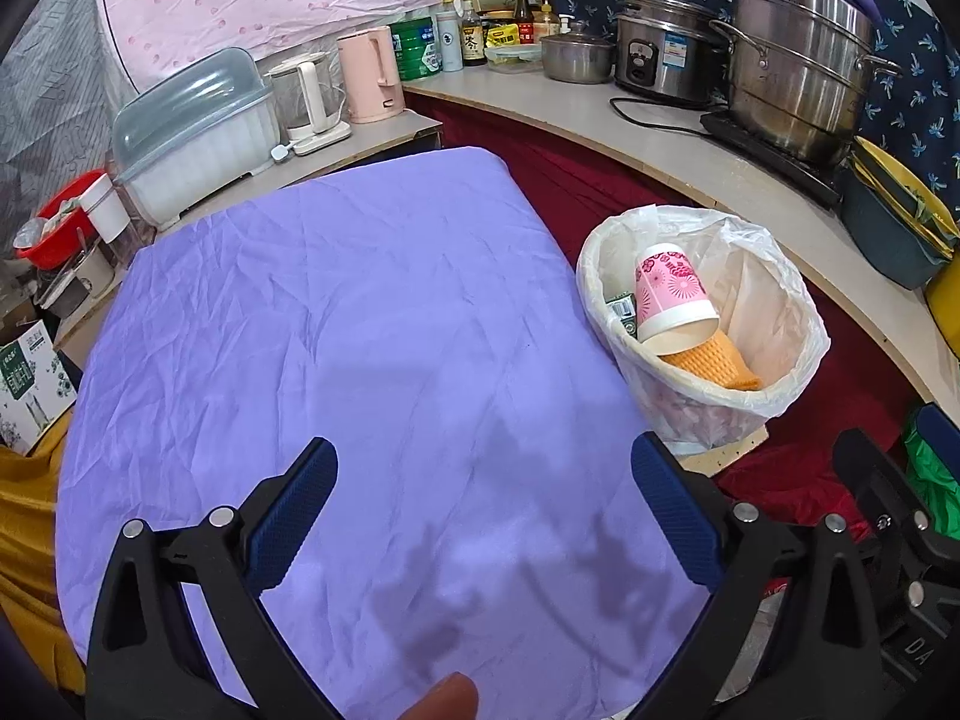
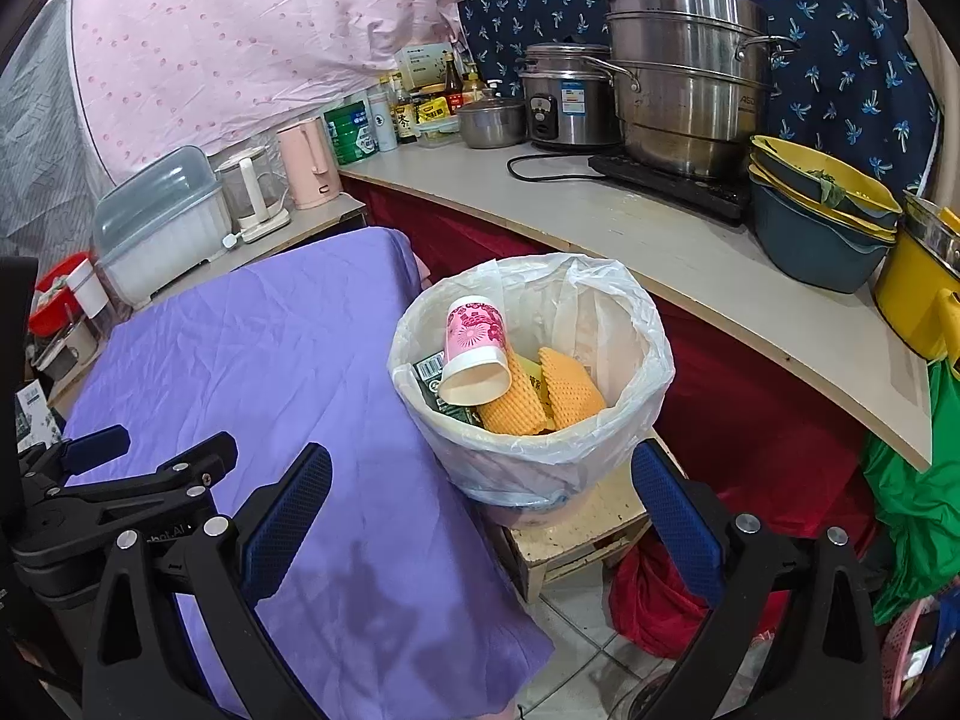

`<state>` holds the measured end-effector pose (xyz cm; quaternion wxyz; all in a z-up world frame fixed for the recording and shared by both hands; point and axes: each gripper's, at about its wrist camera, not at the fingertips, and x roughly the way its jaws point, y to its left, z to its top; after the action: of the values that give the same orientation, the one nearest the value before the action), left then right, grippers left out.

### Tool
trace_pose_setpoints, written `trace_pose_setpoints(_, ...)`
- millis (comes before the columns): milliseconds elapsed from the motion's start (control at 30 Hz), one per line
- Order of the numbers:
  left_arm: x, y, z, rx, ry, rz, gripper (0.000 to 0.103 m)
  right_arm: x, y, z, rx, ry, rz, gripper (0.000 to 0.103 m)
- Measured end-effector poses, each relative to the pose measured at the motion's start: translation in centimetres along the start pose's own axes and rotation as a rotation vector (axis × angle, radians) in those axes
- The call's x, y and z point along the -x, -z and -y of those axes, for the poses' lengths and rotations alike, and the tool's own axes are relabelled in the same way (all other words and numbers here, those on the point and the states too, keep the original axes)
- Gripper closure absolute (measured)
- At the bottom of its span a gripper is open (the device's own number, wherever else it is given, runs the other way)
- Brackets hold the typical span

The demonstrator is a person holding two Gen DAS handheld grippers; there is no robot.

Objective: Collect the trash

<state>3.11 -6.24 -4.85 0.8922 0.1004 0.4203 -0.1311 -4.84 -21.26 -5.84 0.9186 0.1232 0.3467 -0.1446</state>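
- Apparently I am at the tail end of the collecting: the purple cloth (image 1: 372, 360) over the table shows nothing but creases and shadows in either wrist view, so I judge the visible trash is already binned.
- Beside the table's right edge sits the trash bin (image 2: 651, 339), lined with a thin white plastic bag and perched on a small scuffed stool (image 2: 576, 531); that is where the task's things now lie.
- My right gripper (image 2: 480, 516) has its blue-padded jaws spread wide with nothing between them, pointing down at the near side of the bin; my left gripper (image 1: 483, 510) hangs over the cloth, jaws likewise apart and empty.
- Next, I reckon, calls for a look round the table's edges and the floor for anything missed; if nothing turns up, I would back both hands away without brushing the bin, which looks light and easy to tip off its stool.
- Inside the bin, the pink flowered paper cup (image 2: 474, 348) lies tilted, mouth towards me, resting on the other pieces.
- Under and beside it are two orange foam fruit nets (image 2: 570, 390), soft and meshed, with a yellow wrapper showing between them.
- Smallest, a dark green carton (image 2: 429, 375) with a barcode is wedged against the bin's left wall.
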Motion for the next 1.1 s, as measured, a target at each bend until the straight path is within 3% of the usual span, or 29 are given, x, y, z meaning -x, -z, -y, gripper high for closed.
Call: trace_pose_setpoints(1100,-0.6,0.8,-0.4,0.008,-0.02,-0.019,0.009,-1.0,1.3,-0.6,0.016,0.008,-0.041,0.006)
